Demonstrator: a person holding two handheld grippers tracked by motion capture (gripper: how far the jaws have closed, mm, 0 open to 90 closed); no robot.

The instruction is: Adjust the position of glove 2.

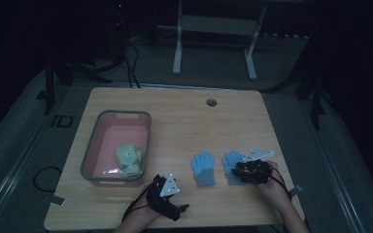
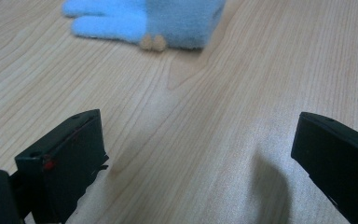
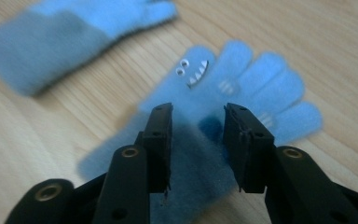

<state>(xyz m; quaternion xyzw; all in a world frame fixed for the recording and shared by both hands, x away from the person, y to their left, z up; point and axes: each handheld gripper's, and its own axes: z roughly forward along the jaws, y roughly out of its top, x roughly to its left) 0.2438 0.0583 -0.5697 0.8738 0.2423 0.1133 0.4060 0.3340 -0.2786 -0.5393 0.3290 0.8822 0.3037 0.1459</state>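
Two light blue gloves with grey cuffs lie flat on the wooden table, one (image 1: 203, 167) left of the other (image 1: 231, 160). My right gripper (image 1: 240, 171) hovers over the right-hand glove. In the right gripper view this glove (image 3: 242, 79) has googly eyes and a toothy mouth on its thumb. The jaws of that gripper (image 3: 198, 116) stand a little apart above its palm, pressing nothing. The other glove (image 3: 65, 32) lies beyond. My left gripper (image 1: 172, 194) rests near the front edge. Its jaws (image 2: 200, 140) are wide open over bare wood, with a glove (image 2: 168, 18) ahead of them.
A grey-rimmed pink bin (image 1: 90, 160) stands at the table's left, holding yellow-green gloves (image 1: 128, 159). A round cable hole (image 1: 211, 102) sits near the far edge. Beyond the table are dark floor, cables and a white desk frame (image 1: 177, 48).
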